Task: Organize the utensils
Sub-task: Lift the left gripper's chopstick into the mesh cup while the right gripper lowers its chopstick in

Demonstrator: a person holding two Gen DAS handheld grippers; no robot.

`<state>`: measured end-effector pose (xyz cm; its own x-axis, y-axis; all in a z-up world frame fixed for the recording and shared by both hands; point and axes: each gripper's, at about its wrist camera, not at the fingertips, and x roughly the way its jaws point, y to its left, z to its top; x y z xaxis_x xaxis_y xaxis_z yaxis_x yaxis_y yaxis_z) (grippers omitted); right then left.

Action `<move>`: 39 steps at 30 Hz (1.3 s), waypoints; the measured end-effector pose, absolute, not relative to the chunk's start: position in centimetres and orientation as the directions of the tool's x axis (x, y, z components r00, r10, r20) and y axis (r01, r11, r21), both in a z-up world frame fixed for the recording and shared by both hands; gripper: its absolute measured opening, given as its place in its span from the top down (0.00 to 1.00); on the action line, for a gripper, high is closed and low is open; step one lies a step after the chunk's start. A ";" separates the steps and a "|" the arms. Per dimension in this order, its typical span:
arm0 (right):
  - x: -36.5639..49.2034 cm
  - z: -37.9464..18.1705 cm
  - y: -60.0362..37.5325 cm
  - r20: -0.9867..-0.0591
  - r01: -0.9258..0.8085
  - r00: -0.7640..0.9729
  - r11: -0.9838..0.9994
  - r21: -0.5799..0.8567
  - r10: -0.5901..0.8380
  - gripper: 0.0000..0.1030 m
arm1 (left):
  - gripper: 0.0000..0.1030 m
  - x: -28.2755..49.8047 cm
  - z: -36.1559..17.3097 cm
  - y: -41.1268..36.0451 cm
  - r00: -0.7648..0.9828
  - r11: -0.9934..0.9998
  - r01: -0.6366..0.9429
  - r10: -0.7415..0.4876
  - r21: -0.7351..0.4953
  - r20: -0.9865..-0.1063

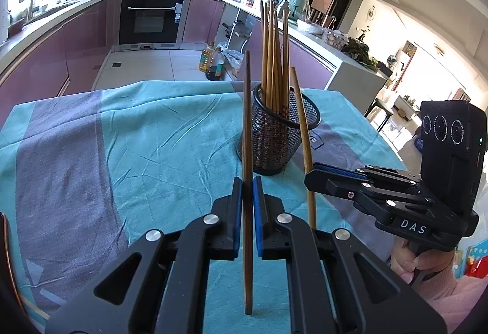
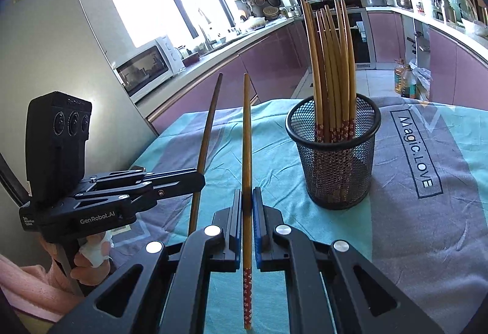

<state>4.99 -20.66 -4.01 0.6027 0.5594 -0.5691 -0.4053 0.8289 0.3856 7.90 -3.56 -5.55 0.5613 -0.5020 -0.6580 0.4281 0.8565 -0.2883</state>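
Left hand-held gripper (image 1: pixel 247 181): blue pads clamped tight on a dark brown chopstick (image 1: pixel 247 151), held upright, tip up, lower end hanging below the fingers over the counter (image 1: pixel 152 135). No gap visible between pads and stick.

Right hand-held gripper (image 2: pixel 247 195): same grip, clamped on a lighter chopstick (image 2: pixel 247 157), upright, tapered tip up; its red floral-patterned handle end hangs down below the fingers.

Each gripper shows in the other's camera. In the left wrist view the right one sits just right of the left, jaws side-on, its chopstick leaning slightly. In the right wrist view the left one sits at far left, its dark chopstick tilted a bit rightward. The two held sticks are near each other but apart.

Counter is covered by a teal and grey tablecloth (image 2: pixel 427 227) printed "Magic.LOVE".

Beyond both grippers: black mesh holder (image 2: pixel 335 163) standing upright on the cloth, toward the far edge of the counter, ahead-right of the left gripper. It holds a bundle of chopsticks (image 2: pixel 332 65), red patterned ends down, tips up, fanned slightly.

Far: purple kitchen cabinets, built-in oven (image 1: pixel 151 18), oil bottles (image 1: pixel 212 61) on the floor.
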 end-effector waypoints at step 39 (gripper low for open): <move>3.9 -1.7 -21.2 -0.511 -0.430 0.648 0.825 0.366 0.564 0.94 | 0.93 6.6 -3.0 -3.1 0.605 0.842 0.452 -0.533 -0.296 -0.591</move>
